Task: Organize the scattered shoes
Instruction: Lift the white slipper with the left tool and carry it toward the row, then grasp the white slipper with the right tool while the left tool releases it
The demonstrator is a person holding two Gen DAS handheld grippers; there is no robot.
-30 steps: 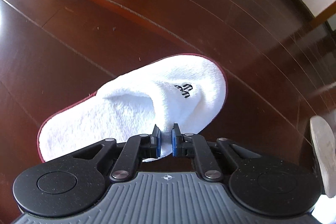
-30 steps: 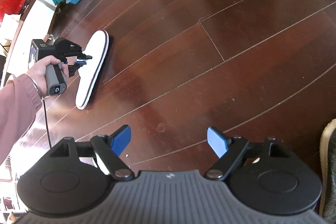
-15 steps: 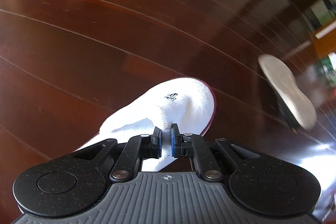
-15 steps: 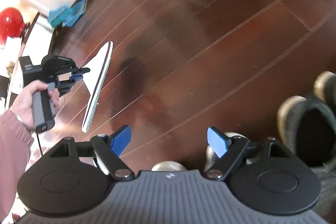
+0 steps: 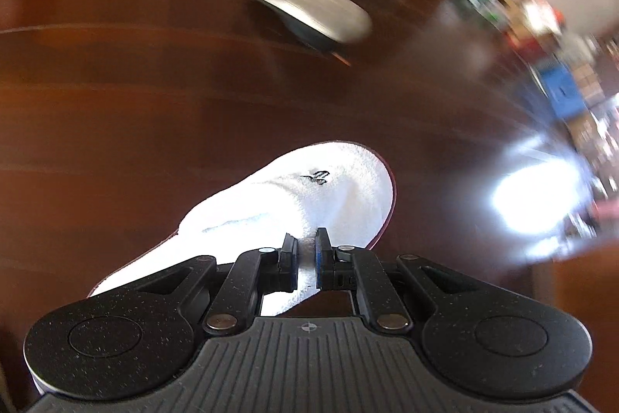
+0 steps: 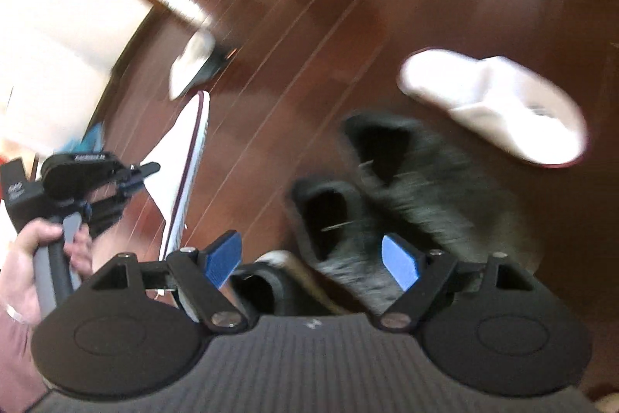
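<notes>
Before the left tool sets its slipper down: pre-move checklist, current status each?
1. Left tool shut on held slipper: ok.
2. Held slipper clear of floor: ok, it hangs tilted in the right view.
3. Mate slipper in sight: ok, beside the dark shoes.
4. Right tool free: ok, open and empty.
5. Free floor beside the mate: cannot tell, blurred.
6. Overturned shoe out of the path: cannot tell.
</notes>
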